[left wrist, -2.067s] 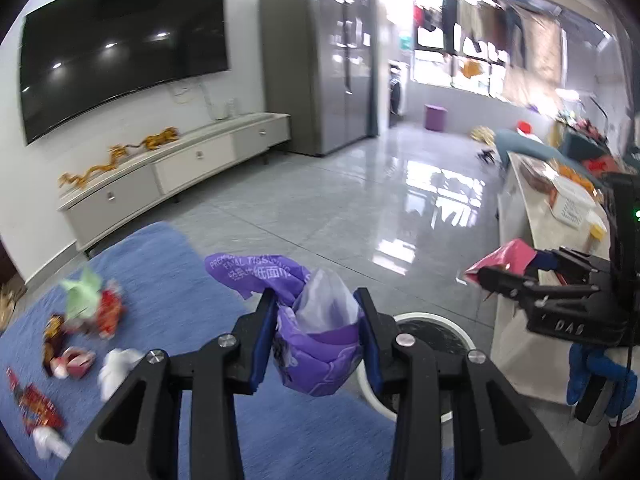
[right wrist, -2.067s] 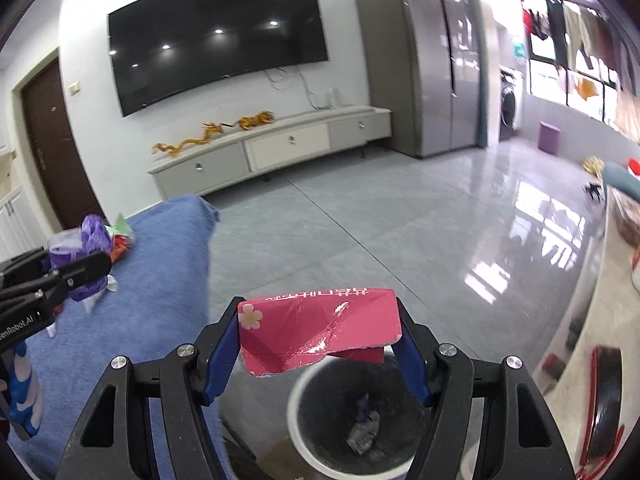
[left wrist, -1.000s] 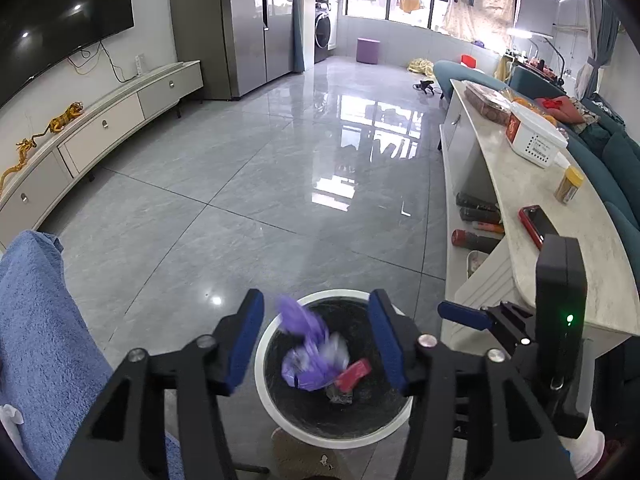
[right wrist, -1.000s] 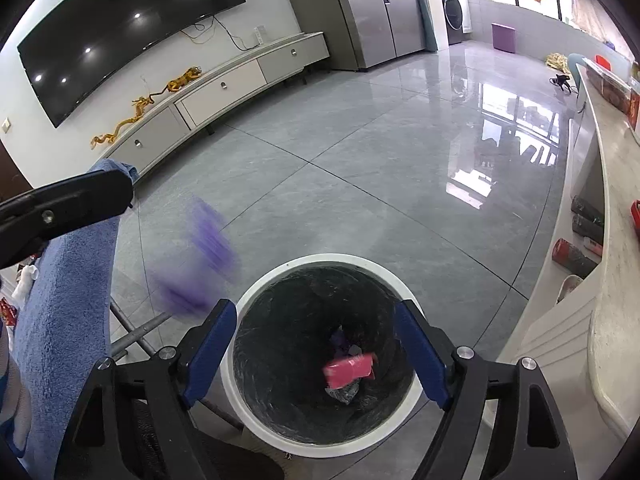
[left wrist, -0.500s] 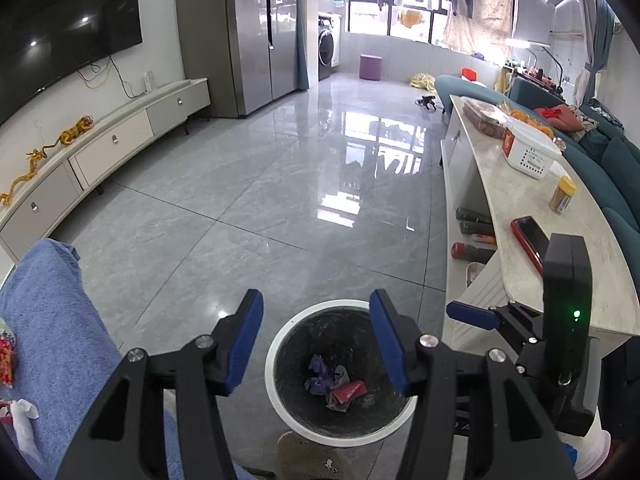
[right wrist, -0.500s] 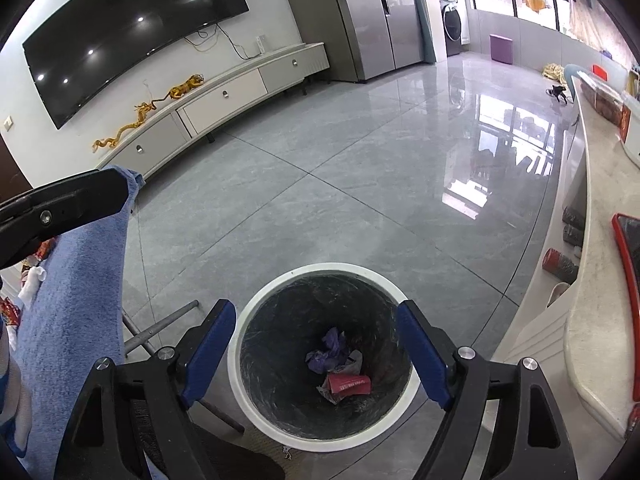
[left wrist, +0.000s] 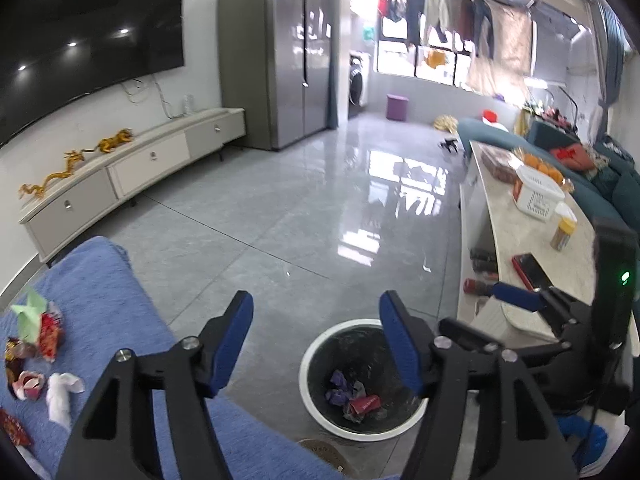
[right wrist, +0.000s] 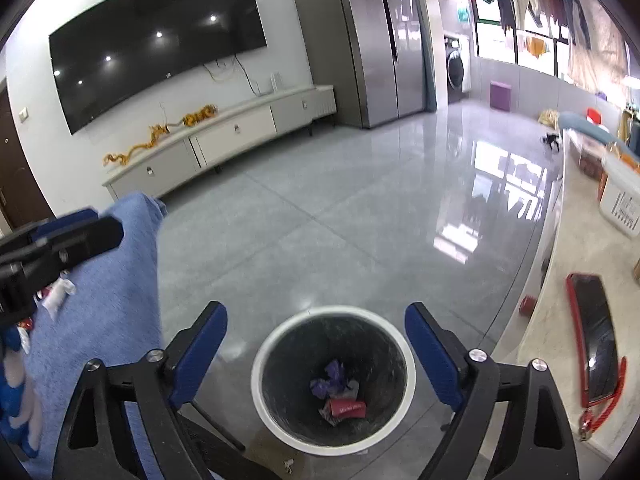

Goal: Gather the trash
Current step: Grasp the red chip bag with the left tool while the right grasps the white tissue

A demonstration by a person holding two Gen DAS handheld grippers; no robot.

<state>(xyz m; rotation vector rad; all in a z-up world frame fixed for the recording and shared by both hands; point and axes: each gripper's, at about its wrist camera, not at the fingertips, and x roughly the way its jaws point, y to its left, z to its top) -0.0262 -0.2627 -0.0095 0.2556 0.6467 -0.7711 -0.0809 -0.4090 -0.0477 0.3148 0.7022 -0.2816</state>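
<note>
Both grippers are empty: the left gripper (left wrist: 316, 336) and the right gripper (right wrist: 316, 346) have their jaws opening, with nothing between the blue pads, and each hangs above the white-rimmed bin (right wrist: 276, 336) on the floor. Inside the bin lie a crumpled purple wrapper (right wrist: 330, 380) and a red packet (right wrist: 347, 408). The trash still to collect sits on the blue cloth (left wrist: 100, 280) at the near left: a green paper scrap (left wrist: 28, 314), a red and yellow wrapper (left wrist: 50, 334), a small pink and white piece (left wrist: 29, 384), a white tissue wad (left wrist: 60, 394) and a red packet (left wrist: 14, 432) at the frame edge. All of it looks light, thin and soft, likely to crush under the pads and, where the film is glossy, to slip; a raised fold or crumpled ridge is probably the best place to pinch, since flat edges hug the cloth. The tissue should compress easily but may snag the towel-like pile. The pieces lie close together, so a wide jaw could catch two at once. The cloth's right edge drops off near the bin, and the counter (left wrist: 516, 236) with a phone (left wrist: 530, 270) borders the right; the floor between is open, leaving clear room to swing over.
</note>
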